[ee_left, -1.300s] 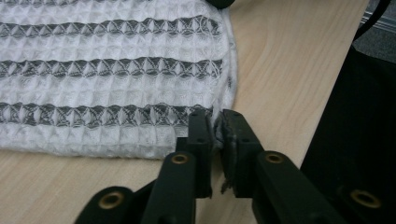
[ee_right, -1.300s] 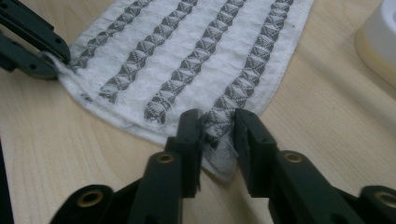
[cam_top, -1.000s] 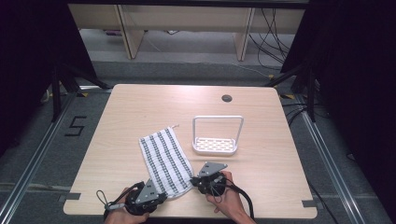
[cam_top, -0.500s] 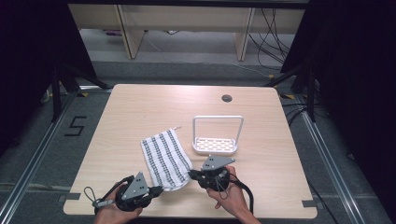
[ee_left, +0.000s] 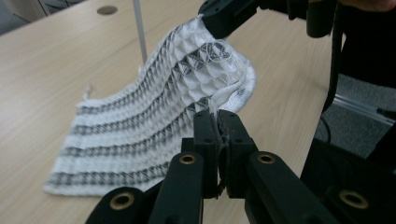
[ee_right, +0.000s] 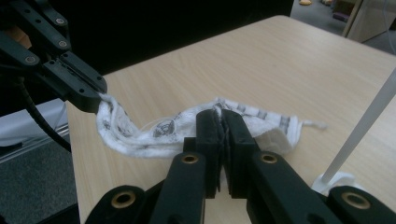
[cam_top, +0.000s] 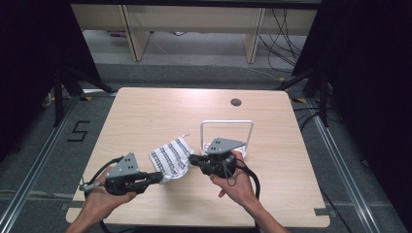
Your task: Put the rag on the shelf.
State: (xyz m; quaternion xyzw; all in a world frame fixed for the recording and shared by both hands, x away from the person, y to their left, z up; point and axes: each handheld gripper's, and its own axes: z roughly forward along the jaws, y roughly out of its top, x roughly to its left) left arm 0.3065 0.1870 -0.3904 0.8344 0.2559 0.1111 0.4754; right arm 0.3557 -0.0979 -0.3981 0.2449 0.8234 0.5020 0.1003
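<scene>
Both grippers (cam_top: 158,177) (cam_top: 193,159) higher; cloth's (cam_top: 170,156) near edge lifted.

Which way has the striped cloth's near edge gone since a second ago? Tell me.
Yes, it moved: the striped cloth has its near edge lifted off the table, pinched by the left gripper and right gripper, its far end beside the white rack.

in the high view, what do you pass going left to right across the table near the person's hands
left claw → striped cloth → right claw → white wire rack
</scene>
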